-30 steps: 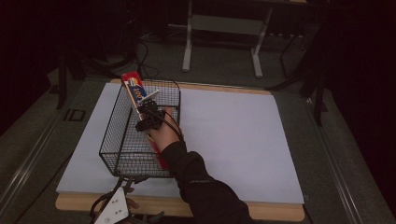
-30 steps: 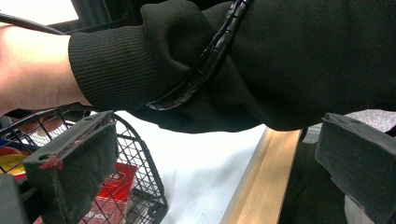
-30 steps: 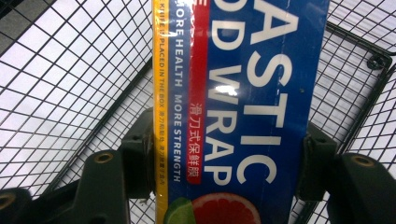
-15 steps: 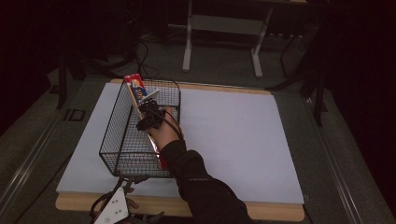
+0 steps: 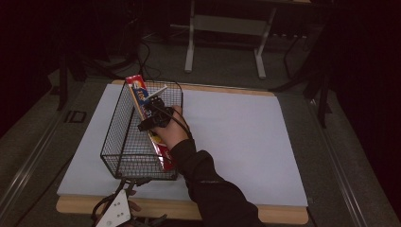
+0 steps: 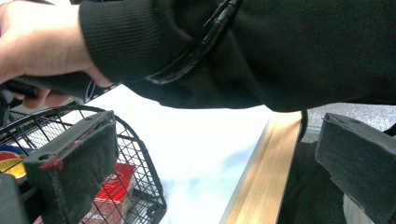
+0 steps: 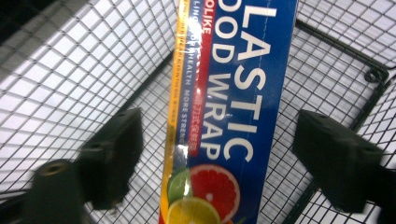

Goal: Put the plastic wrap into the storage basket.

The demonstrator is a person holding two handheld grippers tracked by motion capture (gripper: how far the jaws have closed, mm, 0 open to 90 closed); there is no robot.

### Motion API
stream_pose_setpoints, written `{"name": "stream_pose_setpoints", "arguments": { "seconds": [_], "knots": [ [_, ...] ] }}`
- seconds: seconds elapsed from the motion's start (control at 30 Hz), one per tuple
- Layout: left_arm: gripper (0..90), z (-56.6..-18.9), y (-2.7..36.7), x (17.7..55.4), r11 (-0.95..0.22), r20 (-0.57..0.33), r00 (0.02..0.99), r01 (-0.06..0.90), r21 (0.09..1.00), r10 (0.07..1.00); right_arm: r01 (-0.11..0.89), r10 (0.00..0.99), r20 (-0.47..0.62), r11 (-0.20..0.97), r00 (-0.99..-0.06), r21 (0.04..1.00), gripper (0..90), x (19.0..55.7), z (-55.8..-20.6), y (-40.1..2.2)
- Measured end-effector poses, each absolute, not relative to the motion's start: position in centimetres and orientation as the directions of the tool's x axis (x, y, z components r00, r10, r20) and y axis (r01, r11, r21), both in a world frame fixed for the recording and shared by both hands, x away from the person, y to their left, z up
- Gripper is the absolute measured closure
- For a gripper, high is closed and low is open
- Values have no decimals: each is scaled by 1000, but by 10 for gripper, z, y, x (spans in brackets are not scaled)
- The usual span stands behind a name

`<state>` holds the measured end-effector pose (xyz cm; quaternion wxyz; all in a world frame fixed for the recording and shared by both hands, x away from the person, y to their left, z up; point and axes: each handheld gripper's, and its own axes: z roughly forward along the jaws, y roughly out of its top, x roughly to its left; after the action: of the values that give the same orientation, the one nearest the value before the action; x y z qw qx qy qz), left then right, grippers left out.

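Covering the worktop (image 5: 236,137), a white sheet carries a wire basket (image 5: 124,142) holding a plastic wrap box (image 5: 147,118) propped diagonally. The right hand-held gripper (image 7: 215,154), jaws spread, straddles the box untouching. The left hand-held gripper (image 6: 210,177) gapes at the worktop's near edge.

table (image 5: 283,215): wooden edge | white sheet (image 5: 236,137) covers top | wire basket (image 5: 118,142) on sheet
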<state>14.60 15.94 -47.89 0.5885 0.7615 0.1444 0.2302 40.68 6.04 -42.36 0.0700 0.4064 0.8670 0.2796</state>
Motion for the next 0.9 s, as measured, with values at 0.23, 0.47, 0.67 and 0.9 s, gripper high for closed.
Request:
{"name": "stream_pose_setpoints", "arguments": {
  "seconds": [0.23, 0.47, 0.67, 0.9],
  "knots": [
    [0, -479, 159, 147, -267, 177, 852, -46, 963, 492, 582, 683, 73, 555, -726, 594, 132, 399, -413, 41],
    [0, -480, 158, 147, -267, 174, 853, -43, 963, 491, 545, 660, 81, 538, -747, 643, 125, 393, -401, 18],
    [0, -480, 158, 147, -268, 175, 854, -43, 963, 490, 539, 660, 81, 529, -747, 656, 130, 389, -397, -2],
    [0, -480, 158, 147, -270, 174, 854, -41, 962, 490, 526, 665, 74, 512, -743, 680, 133, 380, -394, -36]
  ]
}}
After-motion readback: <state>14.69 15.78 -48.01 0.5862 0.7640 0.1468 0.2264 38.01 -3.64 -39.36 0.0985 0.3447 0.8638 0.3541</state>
